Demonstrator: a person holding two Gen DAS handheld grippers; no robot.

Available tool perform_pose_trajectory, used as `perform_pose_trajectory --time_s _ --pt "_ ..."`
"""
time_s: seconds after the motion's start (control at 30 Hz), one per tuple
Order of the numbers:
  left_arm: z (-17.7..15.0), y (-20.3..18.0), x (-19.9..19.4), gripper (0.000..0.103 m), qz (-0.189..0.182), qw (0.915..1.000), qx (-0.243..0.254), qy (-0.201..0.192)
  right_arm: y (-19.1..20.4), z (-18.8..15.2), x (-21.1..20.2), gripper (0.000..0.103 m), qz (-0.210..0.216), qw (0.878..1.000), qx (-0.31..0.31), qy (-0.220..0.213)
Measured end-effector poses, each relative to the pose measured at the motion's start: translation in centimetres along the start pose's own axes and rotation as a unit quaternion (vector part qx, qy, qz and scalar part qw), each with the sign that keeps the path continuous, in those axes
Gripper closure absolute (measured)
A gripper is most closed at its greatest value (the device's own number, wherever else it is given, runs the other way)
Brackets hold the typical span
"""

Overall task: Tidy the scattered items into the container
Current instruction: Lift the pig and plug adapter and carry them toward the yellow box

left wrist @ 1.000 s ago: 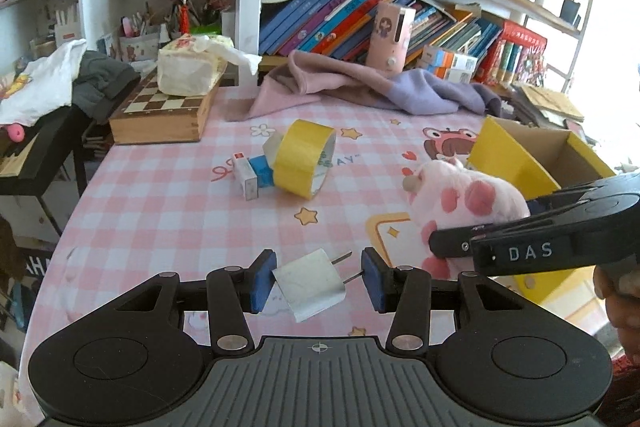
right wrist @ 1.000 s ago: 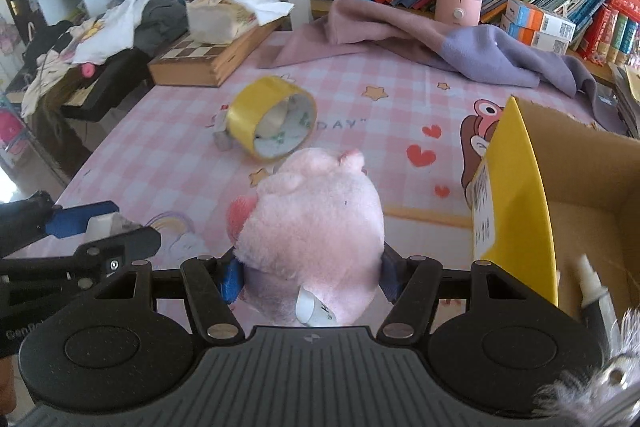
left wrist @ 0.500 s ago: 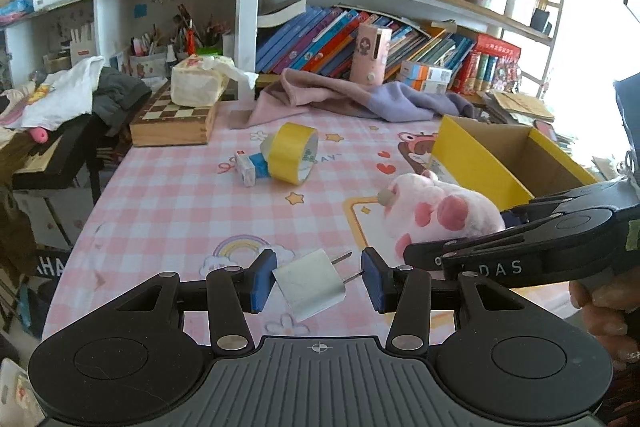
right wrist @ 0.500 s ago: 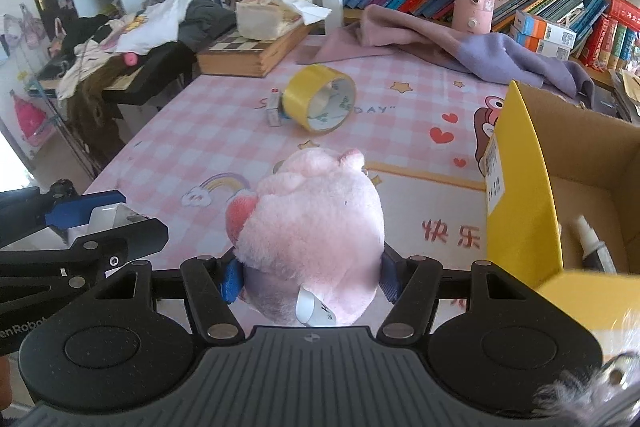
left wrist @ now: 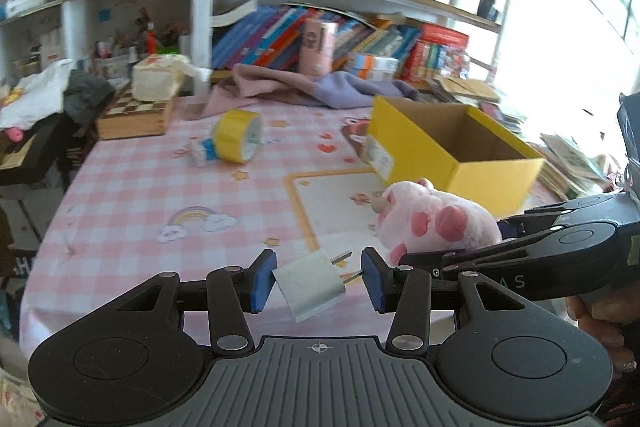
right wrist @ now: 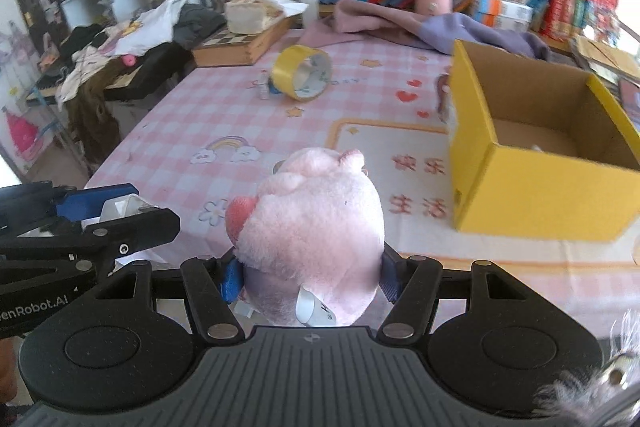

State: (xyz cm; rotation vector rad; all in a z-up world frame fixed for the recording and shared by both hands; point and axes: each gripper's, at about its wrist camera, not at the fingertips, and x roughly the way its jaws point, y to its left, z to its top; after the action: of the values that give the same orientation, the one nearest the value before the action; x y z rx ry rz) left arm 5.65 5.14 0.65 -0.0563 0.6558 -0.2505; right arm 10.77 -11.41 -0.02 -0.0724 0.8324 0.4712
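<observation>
My left gripper (left wrist: 318, 281) is shut on a white plug adapter (left wrist: 310, 285) and holds it above the near table edge. It also shows in the right wrist view (right wrist: 116, 205). My right gripper (right wrist: 310, 277) is shut on a pink plush pig (right wrist: 312, 233), also seen in the left wrist view (left wrist: 436, 221). The yellow cardboard box (left wrist: 452, 147) stands open at the right, also in the right wrist view (right wrist: 536, 163). A yellow tape roll (left wrist: 238, 135) and a small blue-white item (left wrist: 202, 151) lie farther back on the table.
A pink checked tablecloth (left wrist: 160, 187) covers the table. A chessboard box (left wrist: 136, 117) with a tissue pack, a pink-purple cloth (left wrist: 304, 89) and bookshelves lie behind. Clothes are piled at the left (right wrist: 132, 31).
Both grippers have pulled back and up from the table with their loads. The box and tape now look farther away; the whole open box is in view.
</observation>
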Motion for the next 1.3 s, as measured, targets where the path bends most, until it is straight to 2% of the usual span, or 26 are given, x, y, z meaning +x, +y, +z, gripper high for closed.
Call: perform_pose_trajectory --time_s 0.2,0.37,0.8,1.07,1.3 --pt "-0.2 -2.6 1.0 0.058 -0.053 0.9982 0.027 0.014 -2.1 -2.0 -2.2 0.042 -0.043 0.998 0.037 0.005" --pt "-0.1 -5.2 2.0 0.058 -0.100 0.9933 0.054 0.022 -4.6 -3.6 -3.9 0.042 -0.085 0.993 0.077 0.007" --pt "1.2 -12.9 5.5 0.058 -0.204 0.9699 0.129 0.034 -11.7 -7.1 -8.7 0.042 -0.183 0.965 0.184 -0.012" --pt "2.2 -15.7 7.0 0.058 -0.228 0.9615 0.151 0.026 -14.7 -7.6 -9.9 0.042 -0.210 0.955 0.210 -0.020" --pt "4.4 -16.7 7.5 0.058 -0.225 0.9613 0.158 -0.019 -16.9 -6.2 -10.1 0.042 -0.217 0.954 0.201 -0.047"
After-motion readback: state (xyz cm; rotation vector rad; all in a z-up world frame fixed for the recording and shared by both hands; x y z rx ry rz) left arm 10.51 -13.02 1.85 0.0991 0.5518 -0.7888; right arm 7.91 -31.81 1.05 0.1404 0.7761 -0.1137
